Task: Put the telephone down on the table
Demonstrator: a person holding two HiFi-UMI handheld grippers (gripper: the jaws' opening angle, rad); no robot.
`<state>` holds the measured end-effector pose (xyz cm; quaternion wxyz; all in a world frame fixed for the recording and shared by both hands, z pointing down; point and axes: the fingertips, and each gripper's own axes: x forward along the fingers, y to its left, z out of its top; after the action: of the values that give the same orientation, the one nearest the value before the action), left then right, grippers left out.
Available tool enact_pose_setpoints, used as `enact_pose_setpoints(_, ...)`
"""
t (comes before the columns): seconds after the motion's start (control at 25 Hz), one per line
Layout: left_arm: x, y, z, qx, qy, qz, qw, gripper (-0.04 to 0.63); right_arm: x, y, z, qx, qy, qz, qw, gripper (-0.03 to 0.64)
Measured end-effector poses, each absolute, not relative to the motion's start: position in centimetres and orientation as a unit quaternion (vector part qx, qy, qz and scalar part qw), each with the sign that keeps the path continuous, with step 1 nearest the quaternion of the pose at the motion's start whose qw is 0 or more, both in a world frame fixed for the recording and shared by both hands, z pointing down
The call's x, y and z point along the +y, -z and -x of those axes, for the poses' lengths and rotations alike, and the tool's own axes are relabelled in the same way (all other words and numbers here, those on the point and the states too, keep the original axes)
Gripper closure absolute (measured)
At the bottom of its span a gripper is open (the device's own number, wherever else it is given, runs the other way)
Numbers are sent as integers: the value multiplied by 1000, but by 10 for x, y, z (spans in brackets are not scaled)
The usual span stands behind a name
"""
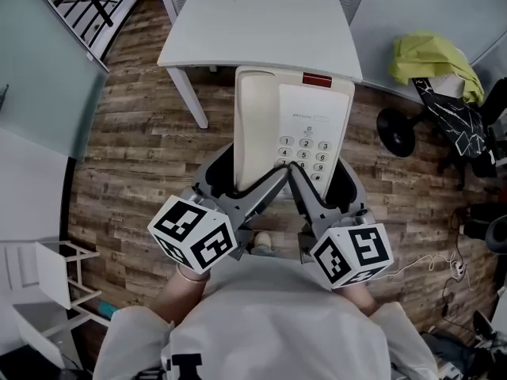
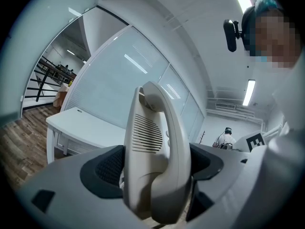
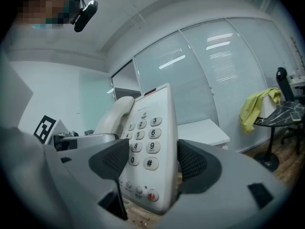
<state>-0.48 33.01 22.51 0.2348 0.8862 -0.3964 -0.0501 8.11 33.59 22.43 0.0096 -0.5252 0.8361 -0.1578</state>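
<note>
From the head view, I have the telephone [image 1: 293,125] up in the air between the two tongs. It is short of the white tabletop [image 1: 261,34], on my side of the tabletop's near edge and over the wooden floor [image 1: 150,141]. The left tongs [image 1: 242,176] take the handset [image 1: 253,125] side and the right tongs [image 1: 323,182] take the keypad [image 1: 305,153] side. I judge that a grip on each flank keeps the body level and the handset seated in its cradle while I carry it.

In the left gripper view, the left tongs [image 2: 157,175] are clenched on the telephone [image 2: 155,161]. One dark pad presses each side, with the handset's curved back facing the camera. The tabletop [image 2: 81,125] lies beyond and lower, well apart from the phone.

In the right gripper view, the right tongs [image 3: 152,163] grasp the telephone [image 3: 147,147] across its lower keypad, pads tight on both edges. The tabletop [image 3: 202,130] shows behind the phone, bare on the part I can see.

The set-down has not begun. I judge that the phone must travel forward over the tabletop and come down flat on its base before either grip lets go, or the handset could slip off.
</note>
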Motion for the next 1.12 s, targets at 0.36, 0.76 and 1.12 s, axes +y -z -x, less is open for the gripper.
enact_pose_setpoints(0.36,324,-231,1,-406,53,-878,247,206,328,-229,-86,839,167,518,8,296)
enact_pose_setpoints(0.76,274,-238,30,-402,61,-877,256,207,277,-238,-61,835,178,520,14,296)
enact_pose_setpoints(1.12,171,-237,69,-387,54,-885,253,207,178,-237,-21,824,176,539,22,296)
